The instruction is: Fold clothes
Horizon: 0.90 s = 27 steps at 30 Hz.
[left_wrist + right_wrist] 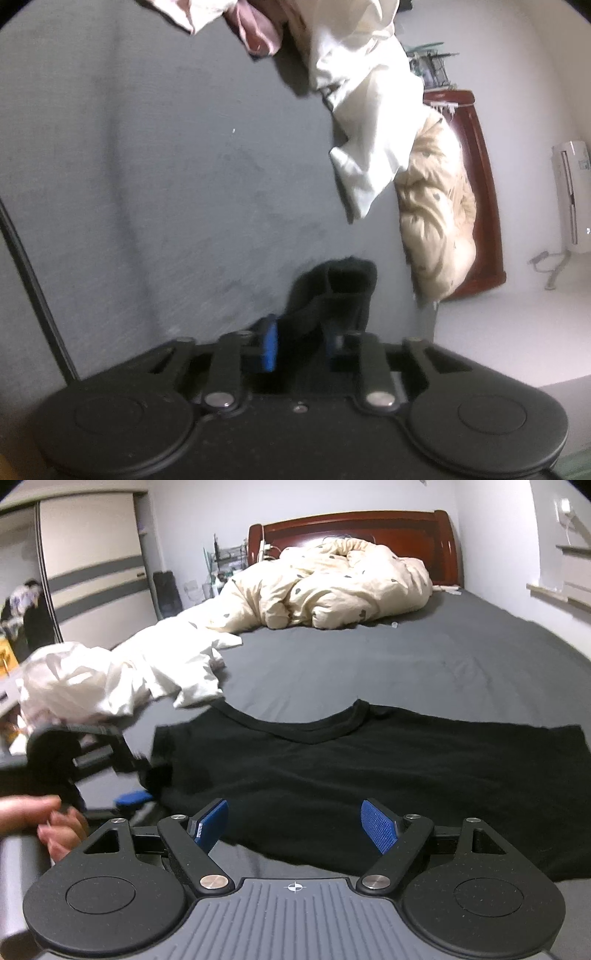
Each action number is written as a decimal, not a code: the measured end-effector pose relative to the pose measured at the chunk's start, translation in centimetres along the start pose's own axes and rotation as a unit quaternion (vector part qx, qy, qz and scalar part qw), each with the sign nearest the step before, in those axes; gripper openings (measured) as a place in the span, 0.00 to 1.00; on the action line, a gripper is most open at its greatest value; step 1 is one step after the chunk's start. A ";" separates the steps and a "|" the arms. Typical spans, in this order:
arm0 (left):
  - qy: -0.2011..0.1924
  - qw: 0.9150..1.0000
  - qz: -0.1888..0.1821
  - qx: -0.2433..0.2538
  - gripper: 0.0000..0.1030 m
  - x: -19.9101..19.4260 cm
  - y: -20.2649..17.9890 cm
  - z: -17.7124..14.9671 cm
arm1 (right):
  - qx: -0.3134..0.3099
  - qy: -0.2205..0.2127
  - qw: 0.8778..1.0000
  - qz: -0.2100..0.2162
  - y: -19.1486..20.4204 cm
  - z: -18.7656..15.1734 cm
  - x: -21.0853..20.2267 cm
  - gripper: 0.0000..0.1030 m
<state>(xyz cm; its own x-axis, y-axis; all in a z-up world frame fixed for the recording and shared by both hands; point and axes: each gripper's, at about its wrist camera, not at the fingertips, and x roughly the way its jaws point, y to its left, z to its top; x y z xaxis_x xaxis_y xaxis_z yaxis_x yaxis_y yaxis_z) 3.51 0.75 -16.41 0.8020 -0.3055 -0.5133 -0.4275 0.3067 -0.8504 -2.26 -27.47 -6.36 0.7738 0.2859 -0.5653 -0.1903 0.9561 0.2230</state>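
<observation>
The right gripper [293, 825], black-armed with blue ribbed pads, hovered with its jaws spread wide and empty, the lower hem of a black short-sleeved cotton T-shirt [332, 760] lying flat on the grey bedsheet [369, 664] just beyond and between the pads. Off its left jaw, the left gripper [301, 341] was pinched nearly closed on the bunched sleeve end of that T-shirt. Far ahead of both jaws lay crumpled white garments [147, 668] and a cream spotted duvet [332, 583].
</observation>
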 end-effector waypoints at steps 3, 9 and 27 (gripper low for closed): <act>0.003 1.000 -0.017 0.017 0.09 -0.2 -0.6 0.0 | 0.016 -0.002 1.000 -0.003 -0.4 0.2 -0.1 0.77; -0.001 0.991 -0.027 0.129 0.07 -0.8 -4.2 -0.4 | 0.036 -0.011 0.999 0.000 -0.9 0.6 -0.7 0.77; 0.045 0.919 -0.032 0.390 0.07 1.3 -12.4 -8.7 | 0.142 -0.083 0.984 -0.069 -6.3 1.9 -4.2 0.77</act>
<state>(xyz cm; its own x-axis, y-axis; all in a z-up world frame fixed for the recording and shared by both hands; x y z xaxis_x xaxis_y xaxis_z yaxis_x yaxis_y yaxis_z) 6.29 -11.28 -7.52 0.7624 -0.4073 -0.5029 0.0762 0.8282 -0.5552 -3.18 -34.84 -3.87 0.8727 0.1184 -0.4737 0.0816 0.9212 0.3805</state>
